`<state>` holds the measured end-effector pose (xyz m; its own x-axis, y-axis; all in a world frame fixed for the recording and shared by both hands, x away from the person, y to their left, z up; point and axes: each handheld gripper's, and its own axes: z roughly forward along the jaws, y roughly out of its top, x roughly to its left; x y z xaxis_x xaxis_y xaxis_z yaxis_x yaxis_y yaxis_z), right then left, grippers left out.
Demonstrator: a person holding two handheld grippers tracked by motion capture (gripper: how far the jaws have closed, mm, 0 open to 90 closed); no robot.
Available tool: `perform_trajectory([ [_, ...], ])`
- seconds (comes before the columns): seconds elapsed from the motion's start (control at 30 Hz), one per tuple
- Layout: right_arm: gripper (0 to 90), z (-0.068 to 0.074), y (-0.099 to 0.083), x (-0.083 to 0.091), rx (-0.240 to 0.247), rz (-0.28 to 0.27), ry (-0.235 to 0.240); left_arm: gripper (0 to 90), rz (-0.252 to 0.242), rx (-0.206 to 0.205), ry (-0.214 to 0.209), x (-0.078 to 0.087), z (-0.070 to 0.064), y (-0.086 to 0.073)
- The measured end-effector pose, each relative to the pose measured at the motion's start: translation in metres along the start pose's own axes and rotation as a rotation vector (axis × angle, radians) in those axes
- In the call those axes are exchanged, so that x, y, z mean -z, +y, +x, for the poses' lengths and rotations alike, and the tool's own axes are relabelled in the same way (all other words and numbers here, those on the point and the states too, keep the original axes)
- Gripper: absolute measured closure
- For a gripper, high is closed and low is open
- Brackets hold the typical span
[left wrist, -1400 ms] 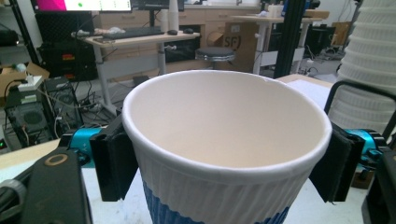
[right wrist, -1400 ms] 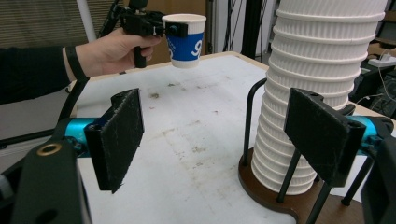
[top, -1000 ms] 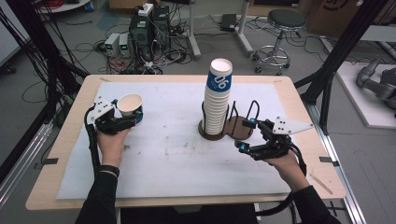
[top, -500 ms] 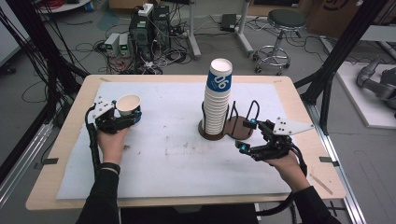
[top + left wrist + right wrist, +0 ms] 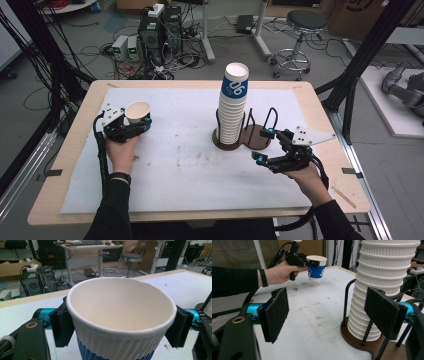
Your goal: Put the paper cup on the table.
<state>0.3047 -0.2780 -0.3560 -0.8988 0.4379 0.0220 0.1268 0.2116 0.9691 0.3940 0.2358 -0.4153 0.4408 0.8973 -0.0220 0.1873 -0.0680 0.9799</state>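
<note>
Upright, a paper cup (image 5: pixel 137 112) sits clamped in the left tongs (image 5: pixel 131 125) above the counter's (image 5: pixel 190 165) left side. Right tongs (image 5: pixel 264 146) gape wide, empty, beside the cup stack (image 5: pixel 233 110) on its holder (image 5: pixel 255 137).

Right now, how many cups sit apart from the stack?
1: a paper cup held off the table in the left gripper, far left of the stack. The stack's own count can't be read.

High view overhead; gripper views close, sharing table (image 5: pixel 190 165).
</note>
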Motion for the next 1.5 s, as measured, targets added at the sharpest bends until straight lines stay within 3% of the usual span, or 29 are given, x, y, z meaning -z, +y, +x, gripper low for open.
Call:
perform_trajectory([
  [0.37, 20.5, 0.001, 0.000, 0.000, 0.000, -0.001, -0.001, 24.1, -0.003, 0.013, 0.001, -0.001, 0.000, -0.002],
  [0.43, 20.5, 0.001, 0.000, 0.000, -0.004, 0.003, 0.001, 24.6, -0.022, 0.001, 0.016, 0.000, -0.002, -0.007],
  [0.57, 20.5, 0.001, 0.000, 0.001, 0.000, -0.001, -0.002, 24.4, -0.007, 0.005, 0.022, 0.001, -0.001, -0.016],
  [0.73, 20.5, 0.001, 0.000, 0.000, 0.002, 0.003, -0.002, 24.3, -0.020, 0.016, 0.017, 0.000, 0.000, -0.018],
  [0.93, 20.5, 0.001, 0.000, 0.000, -0.001, 0.002, -0.002, 22.5, -0.001, 0.025, 0.021, -0.004, 0.002, -0.023],
  [1.13, 20.5, 0.001, -0.001, 0.000, -0.001, 0.001, 0.000, 20.7, 0.041, 0.015, 0.026, -0.006, 0.001, -0.025],
  [1.5, 20.5, 0.002, 0.002, -0.001, 0.001, -0.002, 0.004, 18.2, 0.069, -0.006, 0.049, 0.000, -0.003, -0.026],
])
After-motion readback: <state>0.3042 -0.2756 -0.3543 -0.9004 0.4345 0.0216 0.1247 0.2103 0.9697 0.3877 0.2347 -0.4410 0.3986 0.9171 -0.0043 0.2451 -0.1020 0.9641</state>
